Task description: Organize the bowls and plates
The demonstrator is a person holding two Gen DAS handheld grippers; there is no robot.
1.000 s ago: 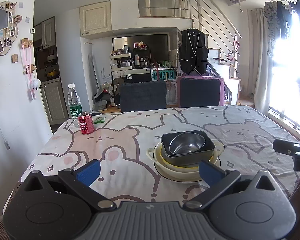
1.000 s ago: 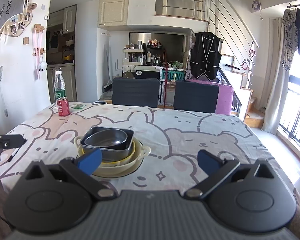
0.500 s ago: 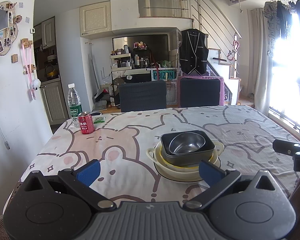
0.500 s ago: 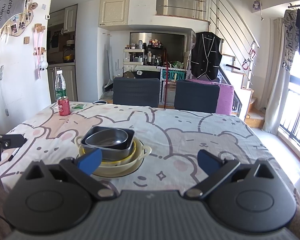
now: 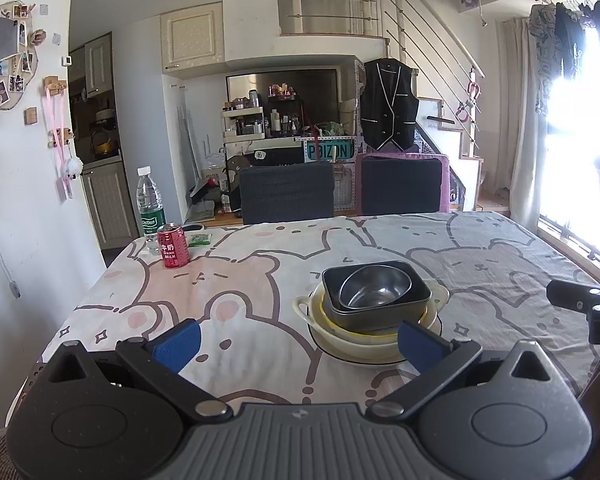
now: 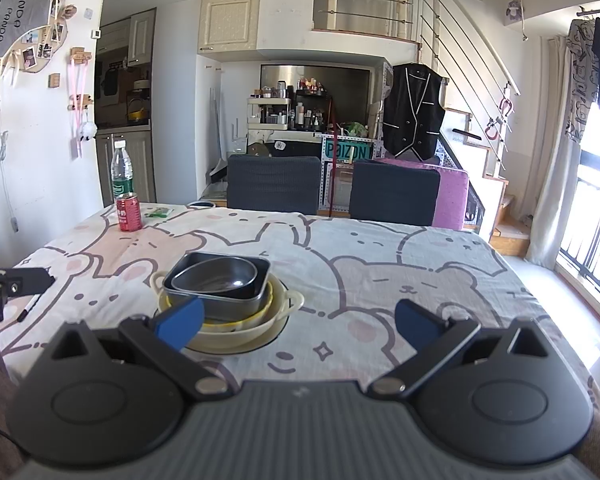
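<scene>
Bowls and plates sit nested in one stack near the middle of the worktop (image 5: 260,264), on its bear-print cloth. From my left camera I read it from the bottom up: a flat plate with a dark rim (image 5: 332,350), a cream two-handled dish (image 5: 302,305), a yellow bowl (image 5: 327,318) inside that, then a dark square bowl (image 5: 380,312), and a steel bowl (image 5: 374,290) on top. My left tool (image 5: 296,340) hangs above the near edge of the worktop with its blue pads spread wide and nothing between them; the stack lies just ahead, toward its right finger. My right tool (image 6: 296,322) is likewise spread wide and holds nothing, and from its camera the stack (image 6: 224,292) lies ahead on the left, partly behind its left pad. Each tool shows at the edge of the other's view. At the far left corner stand a red can (image 5: 173,246) and a water bottle (image 5: 150,208) close together, with a small green packet (image 5: 198,239) beside them. Two dark chairs (image 5: 287,192) stand behind the far edge.
</scene>
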